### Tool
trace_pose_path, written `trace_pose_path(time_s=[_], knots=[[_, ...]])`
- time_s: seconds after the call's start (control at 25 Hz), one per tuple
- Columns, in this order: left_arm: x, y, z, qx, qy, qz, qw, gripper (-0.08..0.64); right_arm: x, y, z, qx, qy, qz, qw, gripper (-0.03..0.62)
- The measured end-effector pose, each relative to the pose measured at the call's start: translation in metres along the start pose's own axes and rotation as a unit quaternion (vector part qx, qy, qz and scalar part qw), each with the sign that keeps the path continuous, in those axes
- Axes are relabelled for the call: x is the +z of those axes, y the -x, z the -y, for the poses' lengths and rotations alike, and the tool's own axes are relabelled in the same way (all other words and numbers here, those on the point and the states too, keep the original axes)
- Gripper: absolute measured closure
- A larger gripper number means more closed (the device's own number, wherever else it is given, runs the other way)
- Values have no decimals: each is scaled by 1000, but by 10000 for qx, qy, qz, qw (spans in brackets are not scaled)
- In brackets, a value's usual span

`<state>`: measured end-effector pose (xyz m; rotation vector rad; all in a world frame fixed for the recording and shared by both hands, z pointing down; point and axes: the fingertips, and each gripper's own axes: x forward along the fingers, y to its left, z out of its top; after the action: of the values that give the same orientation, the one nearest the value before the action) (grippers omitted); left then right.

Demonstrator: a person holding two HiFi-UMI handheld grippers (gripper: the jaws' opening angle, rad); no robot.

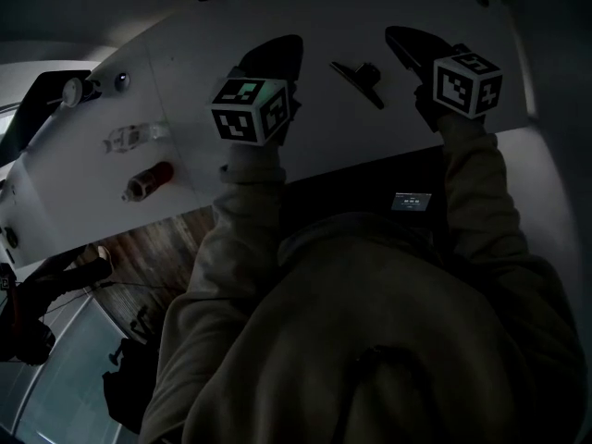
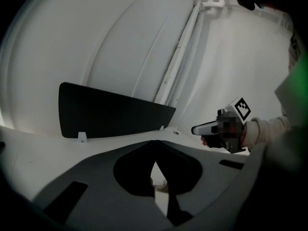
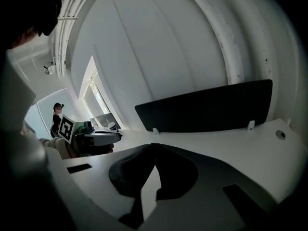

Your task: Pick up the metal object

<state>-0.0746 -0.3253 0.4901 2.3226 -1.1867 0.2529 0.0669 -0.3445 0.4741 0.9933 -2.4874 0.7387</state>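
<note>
The white tabletop (image 1: 190, 77) is stretching smooth and matte from left to right. Its near edge is running at a slant above a strip of wooden floor (image 1: 153, 252). Over at the left end a small cluster is sitting near that edge: a clear plastic piece (image 1: 129, 139) and, just nearer, a reddish cylinder (image 1: 148, 181) lying on its side. Right of them a bare stretch is lying open up to the left gripper (image 1: 282, 49). It is hanging over the tabletop on a pale sleeve (image 1: 245, 220), its dark rounded jaws pressed together at the tips with nothing between them. The metal object (image 1: 359, 74) is lying flat on the tabletop in the gap between the two grippers, a dark slim bar with a stubby knob on it, and neither gripper is holding it. It is showing nearer the right one. The right gripper (image 1: 407, 40) is hanging likewise, jaws closed tip to tip and empty, with little tabletop left before the right edge. Along the far edge a flat dark panel (image 3: 207, 112) is standing upright on small white clips.
</note>
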Motion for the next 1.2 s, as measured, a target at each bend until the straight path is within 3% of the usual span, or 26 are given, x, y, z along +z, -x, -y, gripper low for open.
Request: trace_pose_path(time_s=[0.24, 0.6, 1.2], knots=[[-36, -13, 5, -64, 80, -314, 9995, 557, -29, -6, 8, -47, -205, -121, 9997, 572], [-68, -21, 1, -92, 287, -461, 9985, 557, -71, -19, 13, -73, -301, -407, 9987, 572], [-130, -39, 7, -246, 480, -906, 9944, 557, -154, -29, 40, -404, -931, -703, 9923, 571]])
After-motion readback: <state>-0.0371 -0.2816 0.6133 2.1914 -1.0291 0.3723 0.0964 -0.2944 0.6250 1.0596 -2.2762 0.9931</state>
